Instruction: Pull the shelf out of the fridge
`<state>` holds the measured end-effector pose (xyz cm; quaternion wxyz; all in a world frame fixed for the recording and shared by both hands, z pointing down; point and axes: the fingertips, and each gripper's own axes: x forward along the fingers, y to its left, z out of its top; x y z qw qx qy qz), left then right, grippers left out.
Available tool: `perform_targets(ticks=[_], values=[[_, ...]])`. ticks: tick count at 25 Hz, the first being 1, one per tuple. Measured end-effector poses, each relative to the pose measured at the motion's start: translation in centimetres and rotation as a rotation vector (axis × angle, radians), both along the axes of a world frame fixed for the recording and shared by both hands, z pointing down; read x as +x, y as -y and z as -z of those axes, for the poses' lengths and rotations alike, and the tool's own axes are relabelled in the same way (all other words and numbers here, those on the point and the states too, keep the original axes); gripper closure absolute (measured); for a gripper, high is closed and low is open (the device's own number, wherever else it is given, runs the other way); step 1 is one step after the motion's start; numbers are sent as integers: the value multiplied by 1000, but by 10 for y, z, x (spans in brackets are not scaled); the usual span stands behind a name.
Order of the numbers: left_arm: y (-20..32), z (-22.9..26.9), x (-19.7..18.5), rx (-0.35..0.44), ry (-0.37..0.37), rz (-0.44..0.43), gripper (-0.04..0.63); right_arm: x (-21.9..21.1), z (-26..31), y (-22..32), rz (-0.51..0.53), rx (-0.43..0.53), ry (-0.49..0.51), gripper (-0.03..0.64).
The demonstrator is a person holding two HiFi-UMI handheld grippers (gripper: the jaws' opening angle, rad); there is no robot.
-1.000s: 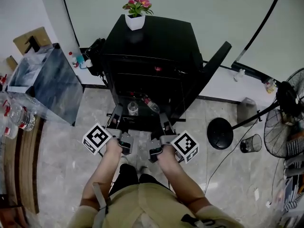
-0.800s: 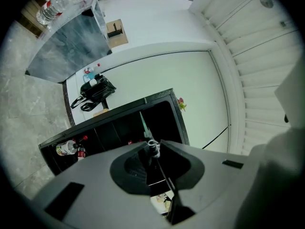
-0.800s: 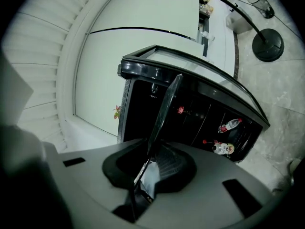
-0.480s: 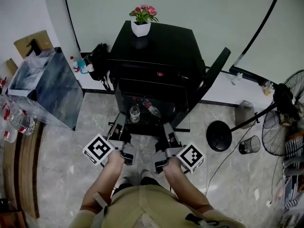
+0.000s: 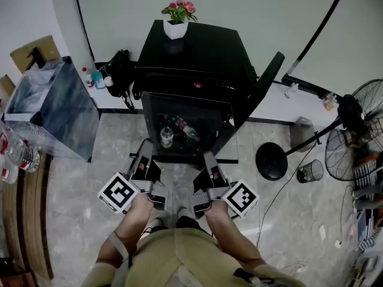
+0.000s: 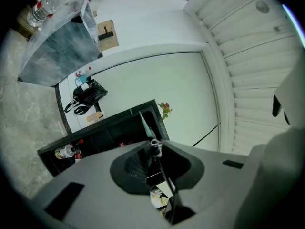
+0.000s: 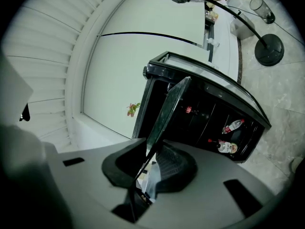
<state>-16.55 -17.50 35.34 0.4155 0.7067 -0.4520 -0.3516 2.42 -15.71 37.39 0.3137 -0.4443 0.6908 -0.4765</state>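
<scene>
Nearest, the person's forearms reach forward, one gripper in each hand. Each gripper carries one of the marker cubes (image 5: 118,192) with a black-and-white square code; these are patterns only, not legible text.

1. Left gripper (image 5: 143,154): in the left gripper view the jaws stand close on either side of the glass shelf (image 6: 148,128), with the pads against the thin pane.
2. Right gripper (image 5: 210,163): in the right gripper view the jaws are opening. The pane (image 7: 169,109) runs between them, and a gap shows between it and one pad.
3. Shelf position: the glass shelf (image 5: 179,163) spans between the two grippers above the floor, just in front of the fridge (image 5: 197,58) opening. It is transparent, so in the head view only faint edges can be made out.

Beyond it, the black fridge stands with its door (image 5: 257,94) swung open to the right. Two bottles (image 5: 167,137) lie low inside; their labels and red caps show, but the print is too small to read. A small red mark higher inside is equally illegible.

On the fridge top, at the far edge, sits a white flower pot (image 5: 175,28) with pink blooms.

To the left stand a grey box (image 5: 54,109) and a black bag (image 5: 119,73). Water bottles (image 5: 18,154) with red labels are cut off by the frame edge. To the right, a standing fan (image 5: 353,130) is partly cut off.
</scene>
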Motion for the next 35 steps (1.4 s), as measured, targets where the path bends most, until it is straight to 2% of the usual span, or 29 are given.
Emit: perform_targets(ticks=[3,14,20,35], values=[[-6,4,-3,11,0,-9,534,-2,8,-6,-2,32,-33,543],[-30,5,-20,7,10,-18,532,-22,14,-31,10,53,-48,537],[-37,5,-28,20,15,-14,532,-31,7,-39,6,40,-46,534],[-44,-10,-35,-12,12,-9,532,-38,2,-44,10,37,-54,537]])
